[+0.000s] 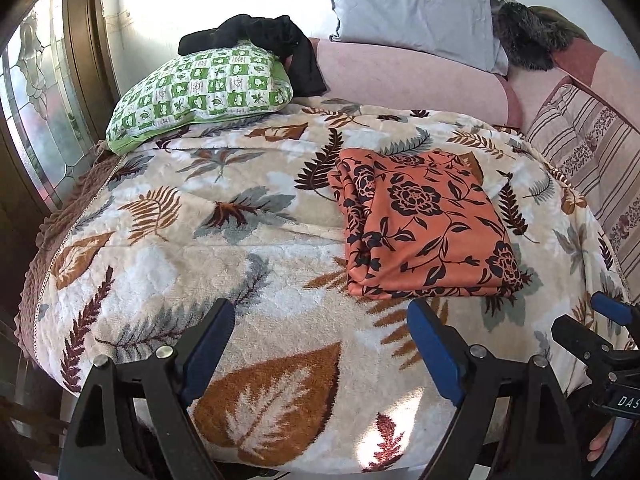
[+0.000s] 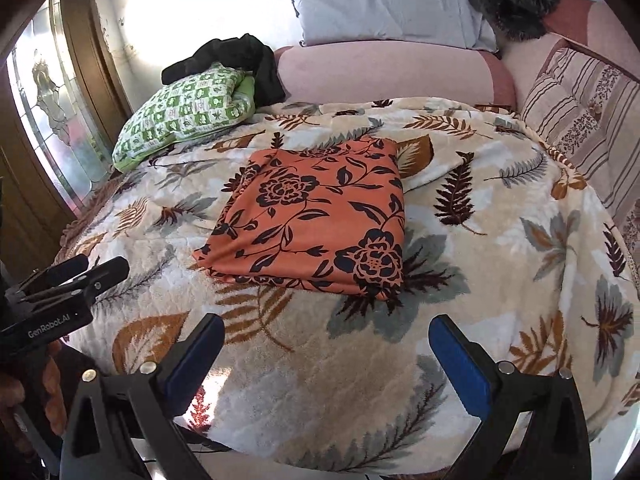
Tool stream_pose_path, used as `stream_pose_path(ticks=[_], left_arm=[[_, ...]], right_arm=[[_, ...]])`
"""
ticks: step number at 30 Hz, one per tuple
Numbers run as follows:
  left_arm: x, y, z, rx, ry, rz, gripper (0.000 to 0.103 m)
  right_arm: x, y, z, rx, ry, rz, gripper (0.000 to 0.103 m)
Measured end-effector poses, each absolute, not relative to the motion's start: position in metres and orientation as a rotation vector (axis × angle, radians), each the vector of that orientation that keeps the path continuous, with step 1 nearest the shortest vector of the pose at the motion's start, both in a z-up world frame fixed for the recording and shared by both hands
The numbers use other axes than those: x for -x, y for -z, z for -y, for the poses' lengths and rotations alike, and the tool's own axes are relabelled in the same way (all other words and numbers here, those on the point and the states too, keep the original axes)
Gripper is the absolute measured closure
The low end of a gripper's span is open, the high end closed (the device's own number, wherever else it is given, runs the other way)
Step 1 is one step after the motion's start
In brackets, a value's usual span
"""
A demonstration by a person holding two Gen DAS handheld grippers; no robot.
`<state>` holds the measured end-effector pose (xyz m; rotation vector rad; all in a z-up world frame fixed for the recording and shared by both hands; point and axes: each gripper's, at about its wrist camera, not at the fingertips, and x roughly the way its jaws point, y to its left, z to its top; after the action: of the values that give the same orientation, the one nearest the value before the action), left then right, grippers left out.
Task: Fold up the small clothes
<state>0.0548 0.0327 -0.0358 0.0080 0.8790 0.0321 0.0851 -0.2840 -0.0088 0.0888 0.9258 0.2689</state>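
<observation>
Folded cloth (image 2: 312, 220) lies ahead of both grippers, apart from each. Right gripper (image 2: 326, 356) faces it squarer (judged nearer); left gripper (image 1: 320, 340) offset leftward. Both released, empty.

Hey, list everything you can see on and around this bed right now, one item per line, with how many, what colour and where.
Folded floral cloth: one, orange with dark flowers, middle of blanket.
Leaf-print fleece blanket: one, cream, brown and grey, covering the bed.
Checked pillow: one, green and white, far left.
Crumpled black garment: one, black, on the checked pillow.
Plain pillow: one, pale blue, against the wall.
Pink bolster: one, pink, head of bed.
Striped cushion: one, beige and brown, right.
Left gripper: black, blue fingers, open, empty.
Right gripper: same, open, empty.
</observation>
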Motion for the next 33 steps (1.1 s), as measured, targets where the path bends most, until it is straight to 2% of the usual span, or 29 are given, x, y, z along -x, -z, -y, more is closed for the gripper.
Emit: stream_pose_path(ticks=[7, 18, 33], left_arm=[[-0.062, 0.042, -0.029, 0.014, 0.011, -0.919, 0.015], [-0.074, 0.013, -0.001, -0.04, 0.039, -0.865, 0.014], [-0.089, 0.011, 0.004, -0.032, 0.044, -0.852, 0.014]], right_arm=[[-0.09, 0.015, 0.28, -0.07, -0.243, -0.955, 0.0], [-0.102, 0.001, 0.285, -0.009, -0.198, -0.924, 0.0], [-0.114, 0.003, 0.281, -0.005, -0.19, -0.938, 0.0]])
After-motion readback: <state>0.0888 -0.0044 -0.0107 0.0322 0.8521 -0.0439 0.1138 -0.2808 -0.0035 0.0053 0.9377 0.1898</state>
